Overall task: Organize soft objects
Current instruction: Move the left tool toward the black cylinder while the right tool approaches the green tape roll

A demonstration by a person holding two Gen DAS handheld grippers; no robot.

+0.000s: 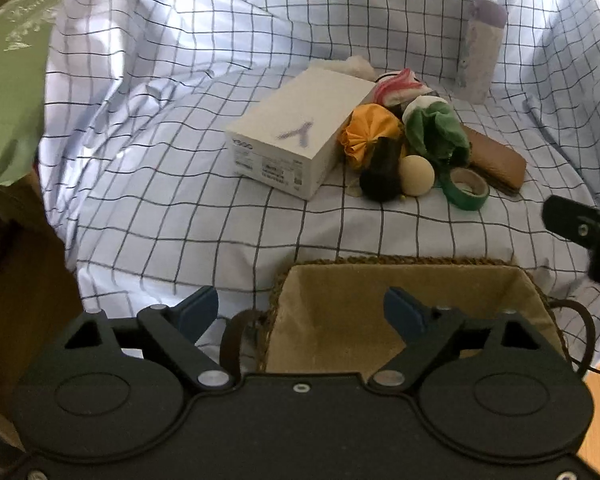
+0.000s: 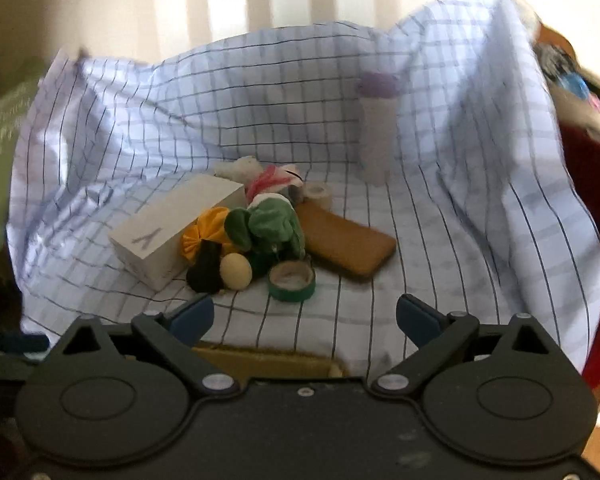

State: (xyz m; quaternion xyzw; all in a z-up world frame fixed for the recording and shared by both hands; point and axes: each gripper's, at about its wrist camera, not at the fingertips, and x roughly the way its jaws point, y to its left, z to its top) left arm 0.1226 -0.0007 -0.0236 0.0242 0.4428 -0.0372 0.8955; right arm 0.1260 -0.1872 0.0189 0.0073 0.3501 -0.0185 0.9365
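Left gripper, blue fingers spread, above the near rim of the woven lined basket, holding nothing. Right gripper, fingers likewise spread and holding nothing. Soft pile, orange cloth bundle and green cloth bundle, lies beside the white cardboard box mid-sheet; open checked cloth separates pile and basket.

A home room — checked bedsheet draped as a work surface, wooden floor beside it.
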